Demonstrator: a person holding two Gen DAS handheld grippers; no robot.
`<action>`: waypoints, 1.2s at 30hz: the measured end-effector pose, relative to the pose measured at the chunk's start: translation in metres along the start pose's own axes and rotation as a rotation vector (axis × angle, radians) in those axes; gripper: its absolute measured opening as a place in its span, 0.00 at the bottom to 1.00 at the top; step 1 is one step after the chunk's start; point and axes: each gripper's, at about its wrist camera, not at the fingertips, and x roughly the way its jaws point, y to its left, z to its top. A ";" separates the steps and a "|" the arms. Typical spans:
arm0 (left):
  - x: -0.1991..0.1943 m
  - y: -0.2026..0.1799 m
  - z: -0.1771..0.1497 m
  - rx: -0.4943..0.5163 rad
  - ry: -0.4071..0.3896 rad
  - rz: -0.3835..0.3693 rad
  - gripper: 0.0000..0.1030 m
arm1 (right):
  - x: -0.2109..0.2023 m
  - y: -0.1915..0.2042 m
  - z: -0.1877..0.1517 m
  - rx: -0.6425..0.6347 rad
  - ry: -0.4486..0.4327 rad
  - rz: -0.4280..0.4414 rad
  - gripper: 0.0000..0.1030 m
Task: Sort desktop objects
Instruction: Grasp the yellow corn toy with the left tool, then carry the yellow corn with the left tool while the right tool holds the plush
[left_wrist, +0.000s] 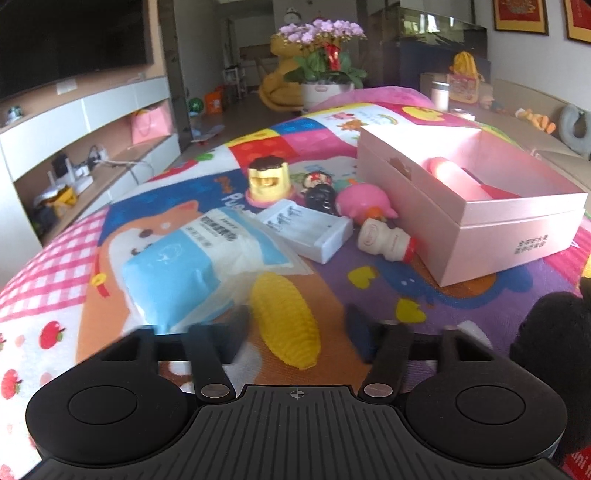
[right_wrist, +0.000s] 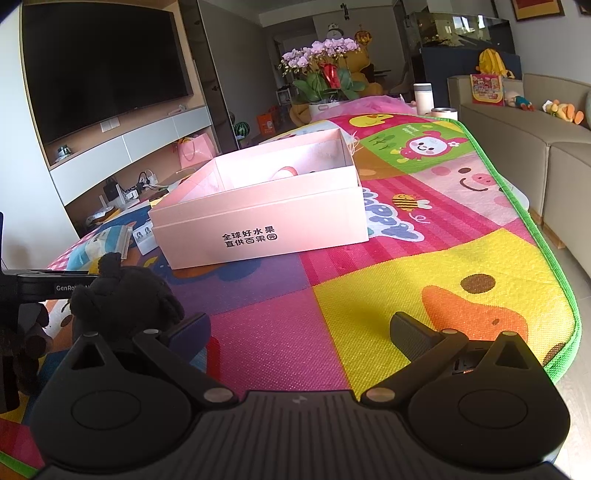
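Observation:
A yellow toy corn cob (left_wrist: 284, 321) lies on the colourful play mat (left_wrist: 388, 291) between the blurred fingers of my left gripper (left_wrist: 299, 332). The left finger is close beside the cob and the right finger stands a little apart from it, so the gripper is open. Farther off are a blue-and-white tissue pack (left_wrist: 177, 258), a white carton (left_wrist: 310, 229), a small drink bottle (left_wrist: 388, 240), a pink pig toy (left_wrist: 365, 203), a black figurine (left_wrist: 321, 192) and a yellow cup toy (left_wrist: 266, 181). My right gripper (right_wrist: 301, 332) is open over bare mat, with nothing between its fingers.
An open pink box (right_wrist: 258, 221) stands mid-mat, with a pink roll-shaped thing (left_wrist: 454, 173) inside. A black plush toy (right_wrist: 125, 295) sits just left of the right gripper. A flower pot (left_wrist: 325, 92) and a tumbler (right_wrist: 423, 98) stand at the far end. The mat's green edge (right_wrist: 554, 258) runs along the right.

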 end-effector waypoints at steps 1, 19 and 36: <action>-0.001 0.001 0.000 -0.001 0.001 0.004 0.37 | 0.000 0.000 0.000 0.000 0.000 0.000 1.00; -0.113 -0.022 -0.069 0.047 0.036 -0.211 0.43 | 0.000 0.004 0.000 -0.017 0.008 -0.017 1.00; -0.122 0.008 -0.087 0.010 0.084 -0.103 0.74 | 0.003 0.008 0.000 -0.033 0.015 -0.038 1.00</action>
